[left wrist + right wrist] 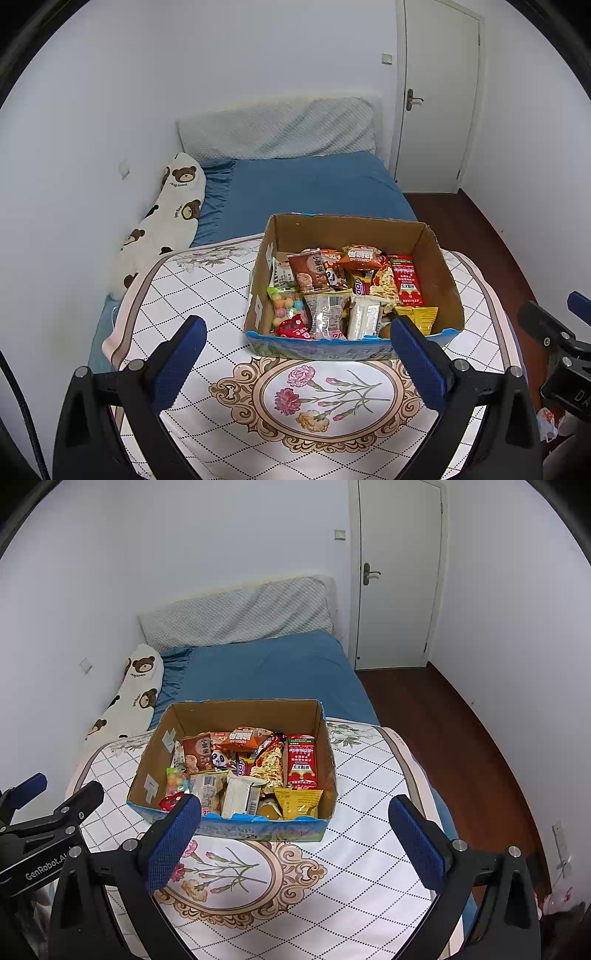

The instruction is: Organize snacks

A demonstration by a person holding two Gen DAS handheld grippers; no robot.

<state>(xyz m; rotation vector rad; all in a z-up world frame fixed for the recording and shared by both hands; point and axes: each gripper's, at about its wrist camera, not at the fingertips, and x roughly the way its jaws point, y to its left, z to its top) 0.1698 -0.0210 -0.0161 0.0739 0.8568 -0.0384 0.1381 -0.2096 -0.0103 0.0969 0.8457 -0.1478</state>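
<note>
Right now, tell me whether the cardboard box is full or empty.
Nearly full: the cardboard box stands open-topped, with snack packets covering its floor, below the rim.

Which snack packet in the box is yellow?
The yellow packet at the cardboard box's front right corner, just below the long red packet; the others are red, orange, brown or white.

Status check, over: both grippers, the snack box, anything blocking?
Left gripper open, empty. Right gripper open, empty. Cardboard box on table, packed with snacks. Nothing blocking.

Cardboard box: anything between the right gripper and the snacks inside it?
Only the cardboard box's own near wall. The right gripper hangs open in front of it, so the snacks look reachable from above.
</note>
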